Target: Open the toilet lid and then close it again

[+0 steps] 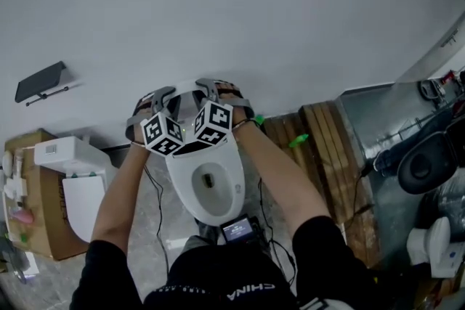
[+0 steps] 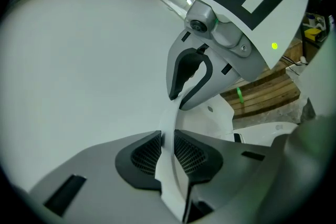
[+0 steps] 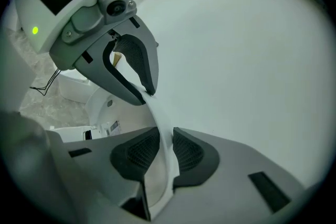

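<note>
Two tools, left tool [image 1: 158, 99] and right tool [image 1: 218, 92], hold the raised toilet lid [image 1: 187, 96] above the open bowl [image 1: 211, 185] in the head view. Left gripper view: jaws nearly together, pinching the lid's edge. Right gripper view: likewise. Opening looks nearly done; closing remains

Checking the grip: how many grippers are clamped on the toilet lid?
2: the left gripper pinches the raised toilet lid at its top edge; the right gripper pinches it just alongside. None seem hidden.
</note>
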